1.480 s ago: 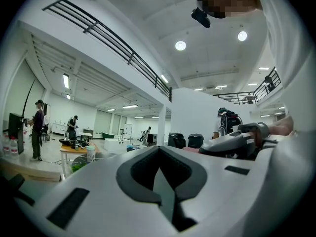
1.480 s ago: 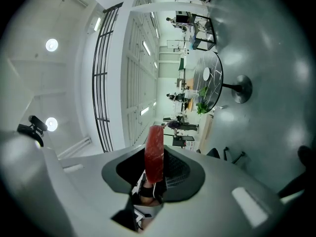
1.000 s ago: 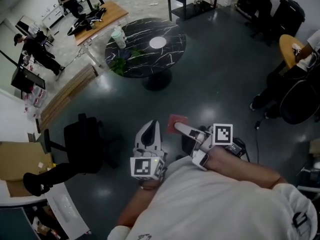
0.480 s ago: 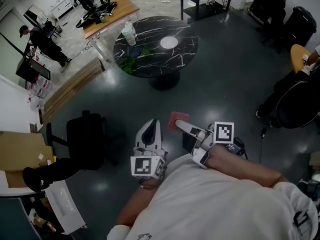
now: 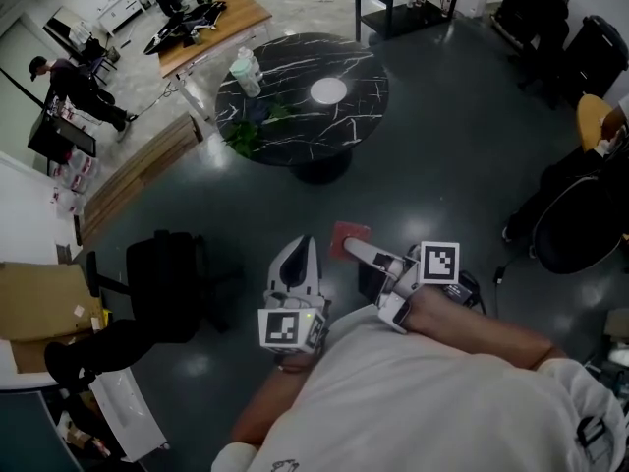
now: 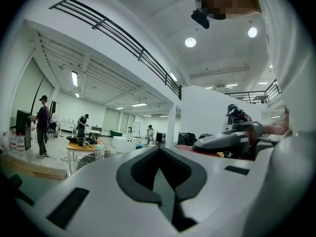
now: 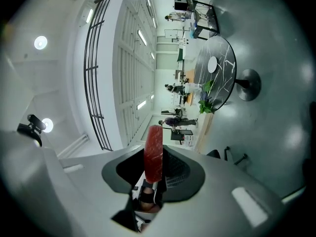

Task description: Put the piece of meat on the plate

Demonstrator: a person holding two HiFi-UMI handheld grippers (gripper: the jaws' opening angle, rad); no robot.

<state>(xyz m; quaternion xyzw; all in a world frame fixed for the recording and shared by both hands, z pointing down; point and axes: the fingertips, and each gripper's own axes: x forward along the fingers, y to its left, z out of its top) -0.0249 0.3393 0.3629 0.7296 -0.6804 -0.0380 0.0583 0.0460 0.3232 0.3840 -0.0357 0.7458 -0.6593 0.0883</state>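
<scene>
Right gripper view shows my right gripper (image 7: 154, 168) pinching the flat red slab of meat (image 7: 153, 146) edge-on, left gripper (image 6: 160, 157) pressed together on nothing, so pickup looks done, but the small round white plate (image 5: 328, 90) sits well ahead, drop-off not done.

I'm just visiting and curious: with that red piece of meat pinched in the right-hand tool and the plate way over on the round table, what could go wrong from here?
The meat sticks out past the tips of the right gripper, so it might slip onto the floor before reaching the plate. On the table, a cup and a plant sit near the plate and could get bumped.
</scene>
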